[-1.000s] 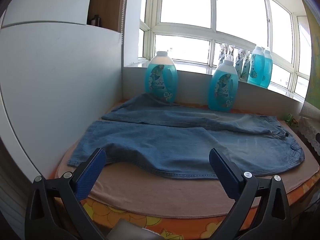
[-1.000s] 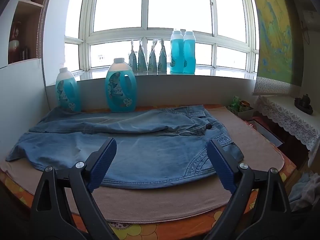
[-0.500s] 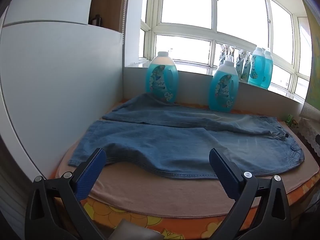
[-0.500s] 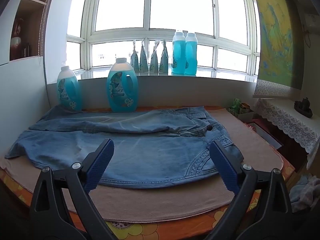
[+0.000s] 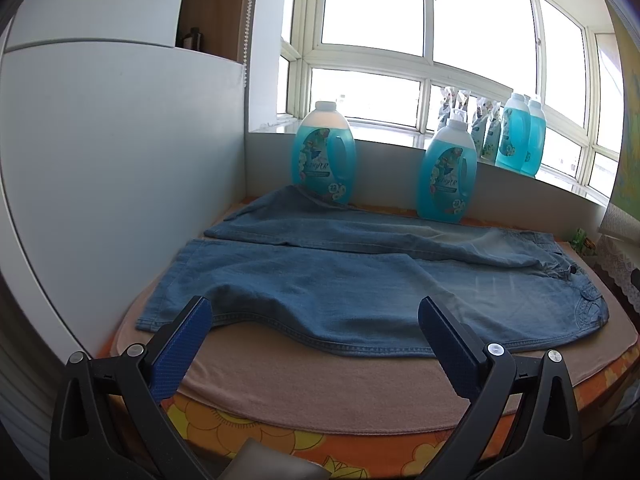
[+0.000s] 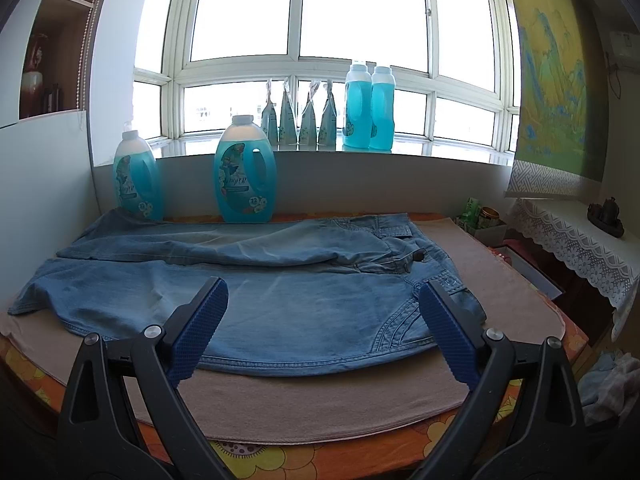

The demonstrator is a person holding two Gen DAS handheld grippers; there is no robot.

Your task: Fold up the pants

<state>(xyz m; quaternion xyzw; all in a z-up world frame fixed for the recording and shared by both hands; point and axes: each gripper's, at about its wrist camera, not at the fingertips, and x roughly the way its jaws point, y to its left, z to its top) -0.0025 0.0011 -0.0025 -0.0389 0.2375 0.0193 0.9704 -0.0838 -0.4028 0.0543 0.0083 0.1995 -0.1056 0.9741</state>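
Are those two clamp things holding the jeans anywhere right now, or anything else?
Nothing is held. The left gripper and right gripper both stand open, short of the jeans, which lie flat on the table.

left gripper point(image 5: 314, 310): black arms, silver screws | right gripper point(image 6: 322, 294): blue ribbed fingers point(image 6: 198, 330)

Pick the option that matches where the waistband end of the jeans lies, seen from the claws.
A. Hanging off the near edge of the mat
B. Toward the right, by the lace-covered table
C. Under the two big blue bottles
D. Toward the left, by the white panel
B: the jeans have their waistband, button and pocket stitching at the right end, nearest the lace-covered table, while the leg hems point left.
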